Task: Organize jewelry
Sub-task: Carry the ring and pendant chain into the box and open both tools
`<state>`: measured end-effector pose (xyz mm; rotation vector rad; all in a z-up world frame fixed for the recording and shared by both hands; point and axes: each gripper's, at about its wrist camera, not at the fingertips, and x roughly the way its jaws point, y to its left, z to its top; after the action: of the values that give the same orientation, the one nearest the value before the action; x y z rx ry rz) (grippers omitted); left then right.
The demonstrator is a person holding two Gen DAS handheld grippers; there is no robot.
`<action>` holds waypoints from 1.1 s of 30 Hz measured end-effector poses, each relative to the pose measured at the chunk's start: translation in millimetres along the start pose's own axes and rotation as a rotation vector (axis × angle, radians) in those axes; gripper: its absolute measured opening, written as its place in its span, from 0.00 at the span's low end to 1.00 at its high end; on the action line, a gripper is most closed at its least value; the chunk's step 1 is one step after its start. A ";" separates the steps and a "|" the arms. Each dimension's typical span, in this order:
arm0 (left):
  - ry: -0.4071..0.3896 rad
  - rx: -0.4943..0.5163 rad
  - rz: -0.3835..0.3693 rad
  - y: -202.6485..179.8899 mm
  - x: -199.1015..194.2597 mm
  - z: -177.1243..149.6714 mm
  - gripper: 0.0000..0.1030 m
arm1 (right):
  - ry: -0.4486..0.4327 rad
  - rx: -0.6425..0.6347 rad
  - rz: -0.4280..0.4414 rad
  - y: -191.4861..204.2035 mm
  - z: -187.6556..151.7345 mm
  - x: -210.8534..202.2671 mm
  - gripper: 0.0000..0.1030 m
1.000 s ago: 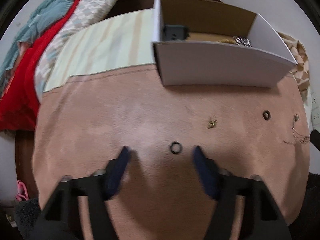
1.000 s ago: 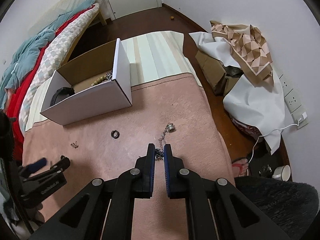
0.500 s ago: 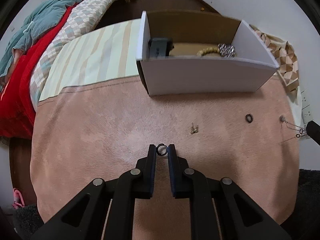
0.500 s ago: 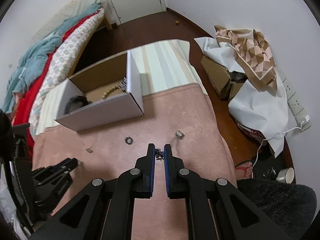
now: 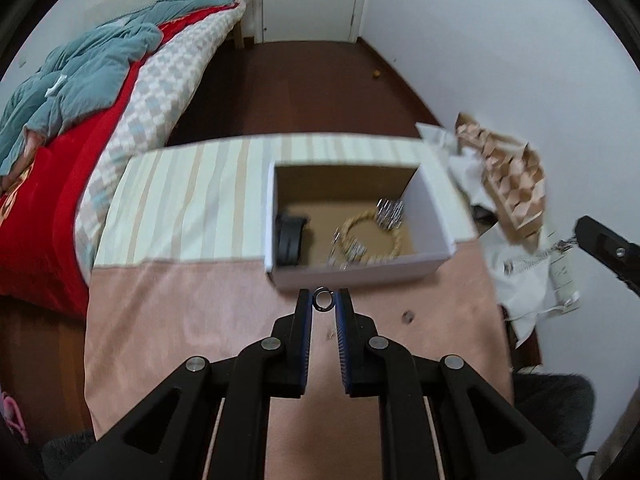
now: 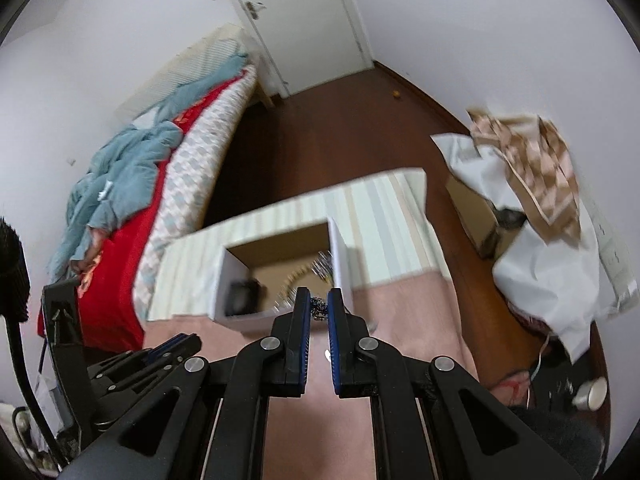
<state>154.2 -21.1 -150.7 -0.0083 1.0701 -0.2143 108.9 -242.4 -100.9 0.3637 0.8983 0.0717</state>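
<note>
Left wrist view, far left: bed [image 5: 80,92] with red cover and teal blanket [image 5: 76,76] bunched on top. Next to it, the striped cloth [image 5: 192,204] meets the pink cloth [image 5: 192,312] on the work surface.

My left gripper [image 5: 323,300] is closed down on a small dark ring [image 5: 323,299], pinched upright between the fingertips and lifted clear of the pink cloth. It sits just short of the near wall of the white cardboard box [image 5: 360,274]. Inside the box: a black item [image 5: 290,240] at the left end, a beaded bracelet [image 5: 370,236] in the middle, a silvery piece [image 5: 390,210] toward the back right. All are motion-blurred.

On the pink cloth to the right of the fingers lies another small dark ring [image 5: 407,317], and a tiny piece [image 5: 330,335] I cannot identify.

Right wrist view: my right gripper [image 6: 319,307] is nearly closed, clamping a dark chain [image 6: 318,309] between the pads; a strand hangs below them. It is held in front of the box's right end [image 6: 340,264].

Far right: patterned paper [image 6: 532,168] over white sheets [image 6: 552,276] on the floor.
</note>
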 end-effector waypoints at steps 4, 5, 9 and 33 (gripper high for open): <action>-0.013 0.010 -0.031 -2.7 -0.4 31.2 0.09 | -0.022 -0.068 0.003 18.2 30.1 8.6 0.08; -0.010 0.012 -0.039 -2.6 3.1 42.5 0.09 | -0.021 -0.080 0.005 21.8 37.3 14.0 0.08; 0.008 0.017 -0.046 4.0 22.7 72.7 0.09 | 0.013 -0.101 0.015 32.4 59.6 43.8 0.08; 0.184 -0.044 -0.032 32.8 110.8 124.6 0.60 | 0.333 -0.091 -0.072 16.0 59.9 188.0 0.29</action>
<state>319.4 -20.8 -190.6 -0.0458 1.2584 -0.2237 274.3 -204.3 -202.8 0.2372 1.2316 0.1090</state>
